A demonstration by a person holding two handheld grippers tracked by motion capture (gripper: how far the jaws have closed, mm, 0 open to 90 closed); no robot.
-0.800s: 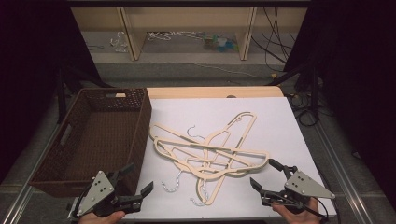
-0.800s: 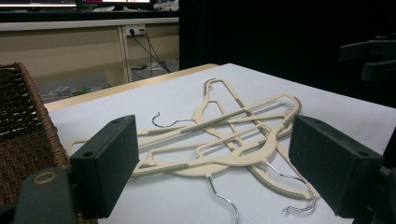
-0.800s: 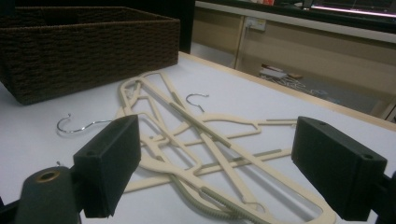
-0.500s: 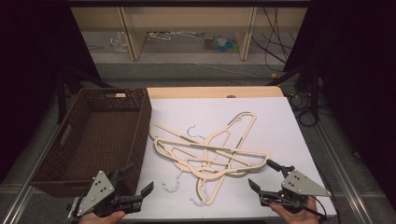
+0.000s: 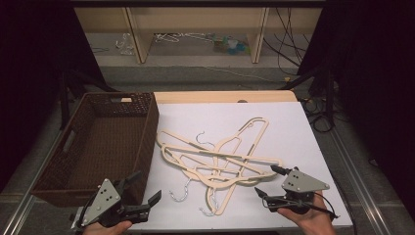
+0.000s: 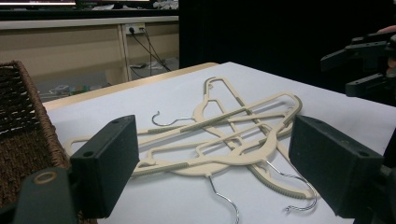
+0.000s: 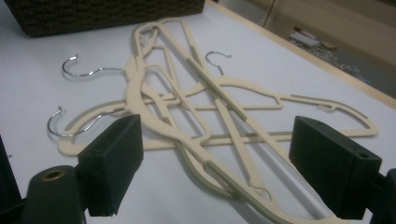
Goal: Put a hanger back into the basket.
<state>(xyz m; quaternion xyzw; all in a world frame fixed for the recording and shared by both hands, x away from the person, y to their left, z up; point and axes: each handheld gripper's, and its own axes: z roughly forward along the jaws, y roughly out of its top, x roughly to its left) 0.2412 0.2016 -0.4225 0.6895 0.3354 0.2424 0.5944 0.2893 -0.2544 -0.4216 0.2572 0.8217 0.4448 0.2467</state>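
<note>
1. Right gripper (image 5: 266,185) has edged in toward the hangers (image 5: 220,156) since earlier frame; left gripper (image 5: 145,188) unchanged.
2. Basket (image 5: 147,142) sits at left; left jaws wide open, empty.
3. Hangers tangled mid-table: light, stiff, hooks snag; grab a straight bar.
4. Right jaws open, empty.

Hangers (image 5: 220,159) matt cream plastic, shiny metal hooks; basket (image 5: 98,142) rough brown wicker.

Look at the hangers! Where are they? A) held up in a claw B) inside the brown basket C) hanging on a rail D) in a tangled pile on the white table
D: the cream hangers lie crisscrossed on the white table, beside the brown basket.
</note>
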